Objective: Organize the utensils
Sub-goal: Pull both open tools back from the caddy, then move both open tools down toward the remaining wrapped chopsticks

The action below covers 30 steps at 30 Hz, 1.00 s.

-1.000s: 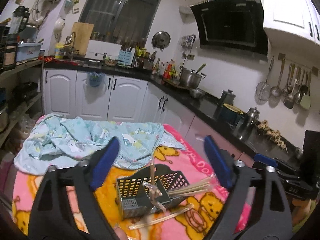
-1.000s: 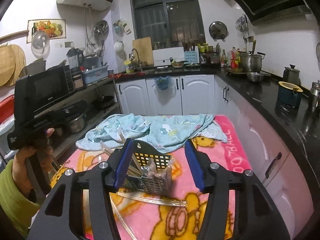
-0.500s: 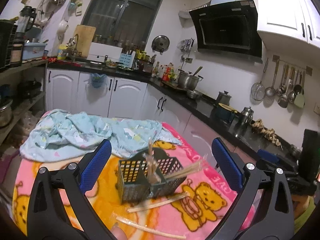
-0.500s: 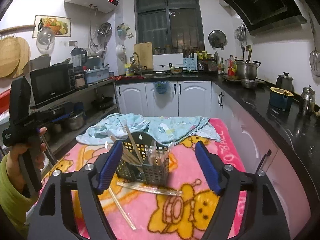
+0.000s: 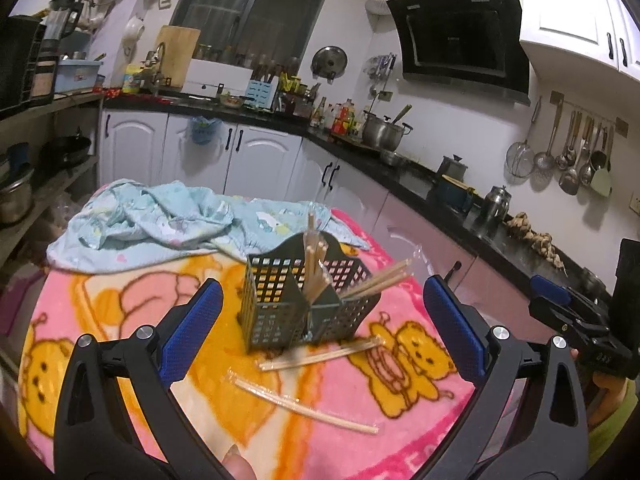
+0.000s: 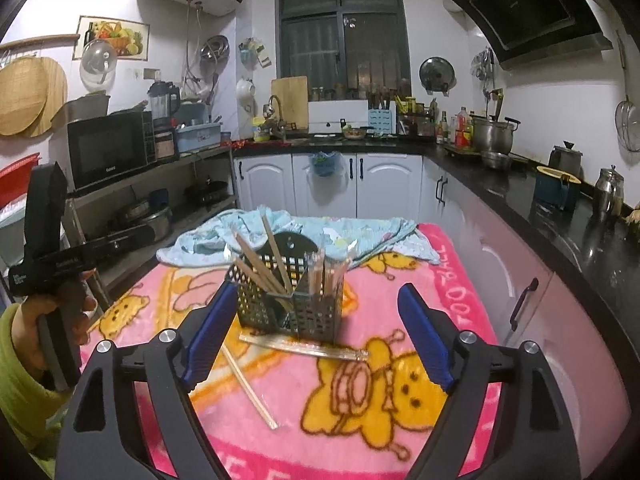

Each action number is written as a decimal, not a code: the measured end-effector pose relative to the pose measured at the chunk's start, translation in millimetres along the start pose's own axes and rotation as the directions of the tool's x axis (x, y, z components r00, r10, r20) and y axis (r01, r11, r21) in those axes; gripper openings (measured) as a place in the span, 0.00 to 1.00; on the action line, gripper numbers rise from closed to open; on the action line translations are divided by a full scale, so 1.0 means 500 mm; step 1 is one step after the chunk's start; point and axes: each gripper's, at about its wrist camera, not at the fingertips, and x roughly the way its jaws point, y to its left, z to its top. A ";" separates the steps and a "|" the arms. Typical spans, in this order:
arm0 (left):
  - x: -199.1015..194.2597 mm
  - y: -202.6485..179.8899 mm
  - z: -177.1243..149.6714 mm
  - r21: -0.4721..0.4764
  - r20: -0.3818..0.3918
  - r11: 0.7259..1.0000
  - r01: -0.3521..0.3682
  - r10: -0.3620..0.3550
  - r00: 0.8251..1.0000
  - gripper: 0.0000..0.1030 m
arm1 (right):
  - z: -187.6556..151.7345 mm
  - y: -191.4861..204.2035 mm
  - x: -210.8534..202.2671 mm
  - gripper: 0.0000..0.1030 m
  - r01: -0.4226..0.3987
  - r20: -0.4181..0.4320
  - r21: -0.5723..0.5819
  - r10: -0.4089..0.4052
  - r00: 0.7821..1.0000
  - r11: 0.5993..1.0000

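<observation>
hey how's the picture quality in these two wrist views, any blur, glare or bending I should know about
Left wrist view: strong fisheye bending with dark corners; the utensil basket is sharp enough, the loose chopsticks on the pink blanket are a bit soft. Right wrist view: same bending; the blanket's near edge is blurred, the black countertop shows glare, the window is dark.

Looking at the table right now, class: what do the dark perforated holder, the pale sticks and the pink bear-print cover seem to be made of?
Dark perforated holder: probably moulded plastic, matte, with a regular square grid of holes.
Pale sticks: likely bamboo or wood chopsticks, light tan; those lying loose appear to be in glossy clear wrappers.
Pink bear-print cover: soft fleece-like blanket, fuzzy, without shine.
</observation>
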 end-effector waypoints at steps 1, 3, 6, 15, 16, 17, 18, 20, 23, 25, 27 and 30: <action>-0.001 0.000 -0.003 0.002 -0.003 1.000 -0.005 0.005 1.000 0.90 | -0.007 0.001 0.000 0.77 0.003 -0.006 0.001 -0.003 1.000 1.000; -0.001 0.001 -0.010 0.003 -0.009 1.000 -0.011 0.011 1.000 0.90 | -0.015 -0.001 0.001 0.77 0.002 -0.017 0.008 -0.002 1.000 1.000; -0.001 0.003 -0.025 0.002 -0.023 1.000 -0.014 0.014 1.000 0.90 | -0.027 0.003 0.003 0.79 0.005 -0.031 0.004 -0.005 1.000 1.000; 0.013 0.001 -0.071 0.012 -0.091 1.000 -0.025 0.026 0.996 0.90 | -0.067 0.014 0.013 0.82 0.001 -0.078 0.001 -0.001 0.997 1.000; 0.015 0.000 -0.075 0.019 -0.098 0.999 -0.028 0.030 0.995 0.90 | -0.071 0.016 0.016 0.82 0.000 -0.083 0.000 0.000 0.997 1.000; 0.016 0.000 -0.080 0.022 -0.103 0.999 -0.031 0.033 0.994 0.90 | -0.076 0.018 0.019 0.82 0.001 -0.091 -0.004 -0.001 0.996 1.000; 0.017 -0.001 -0.084 0.026 -0.110 0.999 -0.032 0.034 0.993 0.90 | -0.081 0.018 0.022 0.82 0.003 -0.097 -0.011 -0.004 0.995 1.000; 0.020 -0.002 -0.092 0.033 -0.120 0.999 -0.036 0.040 0.992 0.90 | -0.088 0.019 0.028 0.82 0.008 -0.110 -0.016 -0.009 0.994 1.000; 0.027 0.000 -0.103 0.035 -0.138 0.999 -0.042 0.046 0.989 0.90 | -0.097 0.015 0.036 0.82 0.007 -0.125 -0.007 -0.007 0.992 1.000; 0.032 0.002 -0.110 0.034 -0.147 0.998 -0.045 0.050 0.988 0.90 | -0.101 0.012 0.039 0.82 0.009 -0.132 -0.003 -0.010 0.991 1.000; 0.036 0.004 -0.117 0.031 -0.156 0.998 -0.046 0.050 0.986 0.90 | -0.105 0.010 0.042 0.82 0.009 -0.137 0.000 -0.009 0.991 1.000; 0.043 0.003 -0.127 0.038 -0.173 0.998 -0.050 0.055 0.983 0.90 | -0.110 0.007 0.046 0.82 0.013 -0.143 0.002 -0.013 0.990 1.000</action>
